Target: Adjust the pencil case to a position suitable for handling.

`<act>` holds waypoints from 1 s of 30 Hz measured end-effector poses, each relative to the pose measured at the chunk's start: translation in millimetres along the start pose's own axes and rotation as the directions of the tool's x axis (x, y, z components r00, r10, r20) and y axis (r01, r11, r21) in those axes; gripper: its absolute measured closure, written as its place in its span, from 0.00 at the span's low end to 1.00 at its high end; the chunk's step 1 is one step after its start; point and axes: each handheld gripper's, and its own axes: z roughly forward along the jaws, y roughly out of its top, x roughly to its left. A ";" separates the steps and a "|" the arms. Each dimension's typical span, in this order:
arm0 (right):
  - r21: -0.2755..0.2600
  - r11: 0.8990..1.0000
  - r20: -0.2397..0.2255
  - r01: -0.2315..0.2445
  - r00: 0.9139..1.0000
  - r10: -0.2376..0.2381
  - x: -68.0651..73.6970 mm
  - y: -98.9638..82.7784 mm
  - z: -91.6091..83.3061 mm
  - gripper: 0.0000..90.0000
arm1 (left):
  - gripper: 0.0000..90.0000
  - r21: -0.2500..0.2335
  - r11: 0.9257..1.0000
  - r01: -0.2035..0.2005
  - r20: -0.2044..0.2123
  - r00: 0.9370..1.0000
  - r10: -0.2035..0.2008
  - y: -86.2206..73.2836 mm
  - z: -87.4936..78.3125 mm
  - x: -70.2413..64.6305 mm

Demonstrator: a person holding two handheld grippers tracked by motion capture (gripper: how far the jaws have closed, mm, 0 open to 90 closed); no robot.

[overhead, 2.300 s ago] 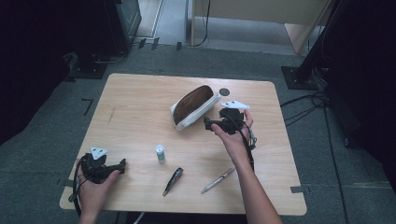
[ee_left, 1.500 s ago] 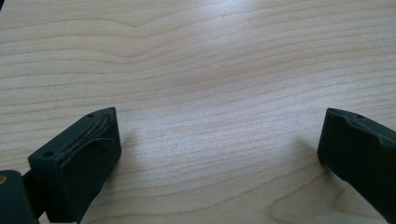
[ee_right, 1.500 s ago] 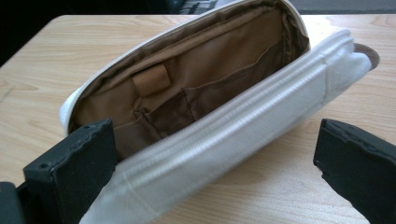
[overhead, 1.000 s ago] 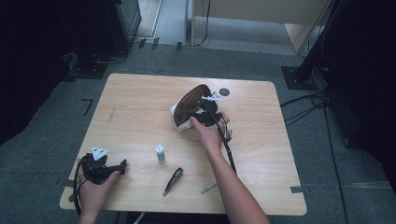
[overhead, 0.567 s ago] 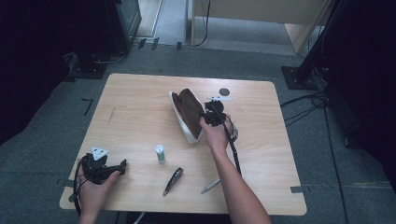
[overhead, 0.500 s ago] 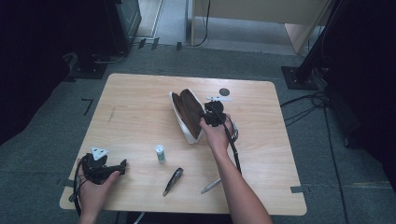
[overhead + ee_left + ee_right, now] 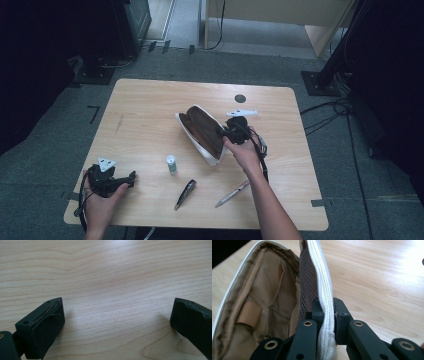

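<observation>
A white pencil case (image 7: 201, 133) with a brown lining lies open in the middle of the table. My right gripper (image 7: 223, 134) is at its right side, shut on the white zipper wall. In the right gripper view the wall (image 7: 322, 293) is pinched between the pads of my right gripper (image 7: 326, 307), and the brown pocketed inside (image 7: 259, 302) lies to the left. My left gripper (image 7: 131, 176) rests near the table's front left corner. Its jaws stand wide open over bare wood in the left gripper view (image 7: 117, 322).
A small white bottle with a green cap (image 7: 171, 164) stands in front of the case. A dark pen (image 7: 185, 194) and a silver pen (image 7: 232, 194) lie near the front edge. A round dark hole (image 7: 240, 98) marks the tabletop (image 7: 150, 105) at the back.
My right gripper moved left onto the case and closed on its right wall. The case turned and slid a little toward the person. The left hand stayed put.
</observation>
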 end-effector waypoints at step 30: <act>-0.116 0.993 0.019 0.019 1.000 -0.017 -6.5 -15.5 -63.3 0.14 | 0.00 0.004 1.000 -0.004 0.003 1.000 0.004 0.5 0.0 -0.2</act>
